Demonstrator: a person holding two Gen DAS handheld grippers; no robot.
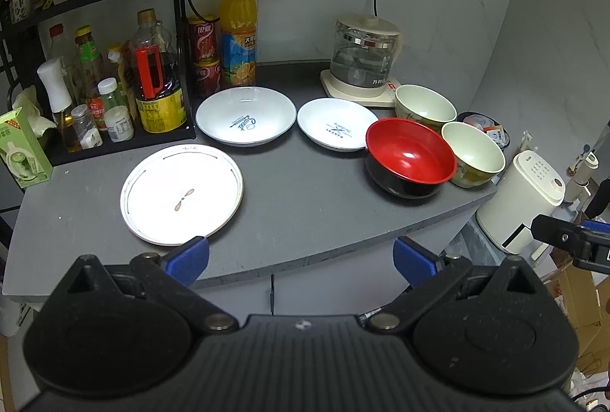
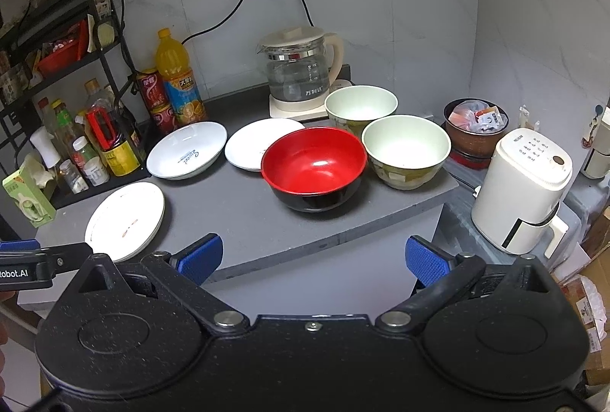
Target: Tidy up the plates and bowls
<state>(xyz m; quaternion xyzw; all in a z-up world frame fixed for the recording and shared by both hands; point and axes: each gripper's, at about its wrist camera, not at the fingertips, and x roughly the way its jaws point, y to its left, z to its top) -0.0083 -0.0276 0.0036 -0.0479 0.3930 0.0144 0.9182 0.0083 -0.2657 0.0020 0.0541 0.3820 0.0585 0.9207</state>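
1. The flat plate (image 1: 182, 193) is white with a thin dark rim line and a small brown mark at its centre.
2. Two shallow plates, one larger (image 1: 246, 115) and one smaller (image 1: 337, 123), are white with dark blue lettering.
3. The red bowl (image 1: 410, 156) is glossy red inside, black outside.
4. Two bowls (image 2: 361, 103) (image 2: 406, 148) are pale green-cream inside, with a patterned olive outside.
5. The counter (image 1: 305, 191) is matte grey.
6. The juice bottle (image 1: 238, 31) is orange with a blue label.
7. The gripper pads (image 2: 200, 257) are blue on black bodies.
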